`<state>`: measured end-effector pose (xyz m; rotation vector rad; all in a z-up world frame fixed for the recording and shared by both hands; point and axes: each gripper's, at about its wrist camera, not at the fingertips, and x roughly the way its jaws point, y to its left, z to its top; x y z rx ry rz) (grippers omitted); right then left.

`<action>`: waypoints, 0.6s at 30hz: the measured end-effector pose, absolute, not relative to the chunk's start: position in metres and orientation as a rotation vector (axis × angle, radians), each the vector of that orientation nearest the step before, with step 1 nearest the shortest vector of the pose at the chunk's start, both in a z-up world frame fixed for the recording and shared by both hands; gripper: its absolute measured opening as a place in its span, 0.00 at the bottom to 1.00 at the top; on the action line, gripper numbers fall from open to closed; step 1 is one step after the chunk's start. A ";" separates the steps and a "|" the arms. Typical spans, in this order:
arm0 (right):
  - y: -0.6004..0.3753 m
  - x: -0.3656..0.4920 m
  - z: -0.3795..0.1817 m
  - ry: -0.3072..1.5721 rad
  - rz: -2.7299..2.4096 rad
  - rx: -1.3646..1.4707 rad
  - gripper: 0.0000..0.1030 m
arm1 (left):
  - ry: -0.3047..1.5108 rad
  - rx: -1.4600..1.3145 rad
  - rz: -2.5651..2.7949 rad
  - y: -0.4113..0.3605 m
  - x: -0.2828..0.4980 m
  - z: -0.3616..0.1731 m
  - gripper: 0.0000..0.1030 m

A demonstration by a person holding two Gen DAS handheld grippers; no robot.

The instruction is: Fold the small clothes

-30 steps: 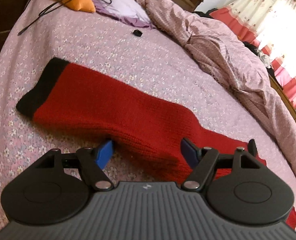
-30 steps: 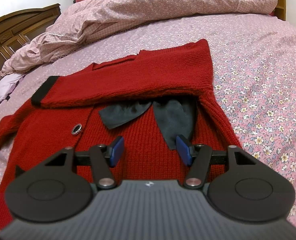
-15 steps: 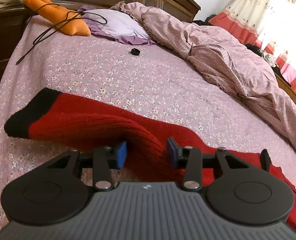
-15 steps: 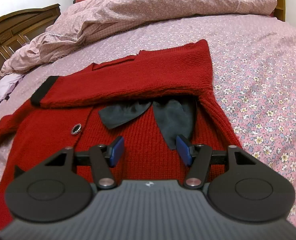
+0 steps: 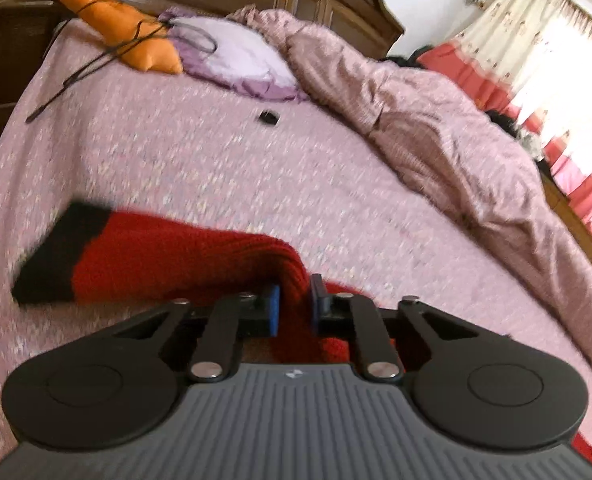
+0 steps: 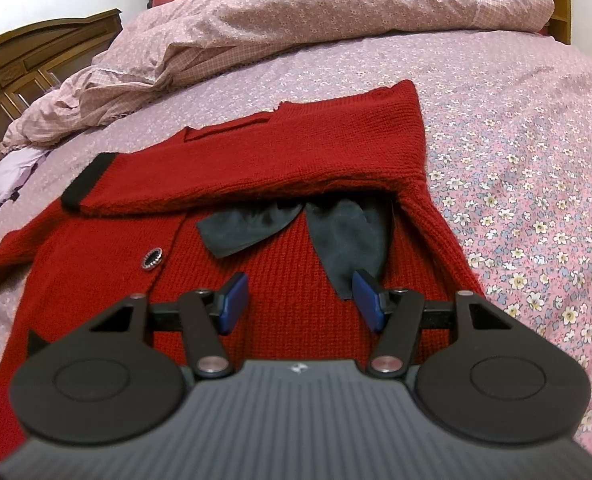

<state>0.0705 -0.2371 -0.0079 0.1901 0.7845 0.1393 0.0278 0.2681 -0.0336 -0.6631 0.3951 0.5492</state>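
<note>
- A second ago my left gripper (image 5: 294,306) stood wide apart over the flat sleeve (image 5: 184,256); half a second ago it was closing; now it is clenched on a ridge of the red knit, bunched between the blue pads (image 5: 274,310).
- The sleeve has lifted: its black cuff (image 5: 52,256) at mid-left of the left view hangs tilted off the bedspread (image 5: 216,168), and the blur tells me I am mid-swing.
- My right gripper (image 6: 300,300) has not moved; it hovers released, holding nothing, over the red cardigan (image 6: 288,160) lying in the centre of the right view.
- There the other sleeve is already folded across the chest, above the grey bow (image 6: 296,228) and the button (image 6: 153,258).
- I judge that this sleeve goes across the body next, before any fold of the body itself.
</note>
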 end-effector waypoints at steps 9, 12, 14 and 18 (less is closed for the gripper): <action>-0.238 0.070 -0.008 0.780 0.142 0.200 0.58 | 0.211 -0.617 0.393 0.261 0.038 0.038 0.13; -0.238 0.069 -0.008 0.776 0.140 0.206 0.58 | 0.189 -0.589 0.311 0.244 0.048 0.059 0.13; -0.238 0.068 -0.008 0.773 0.138 0.210 0.58 | 0.181 -0.555 0.264 0.227 0.054 0.068 0.13; -0.238 0.067 -0.008 0.771 0.139 0.215 0.58 | 0.185 -0.512 0.141 0.181 0.068 0.076 0.13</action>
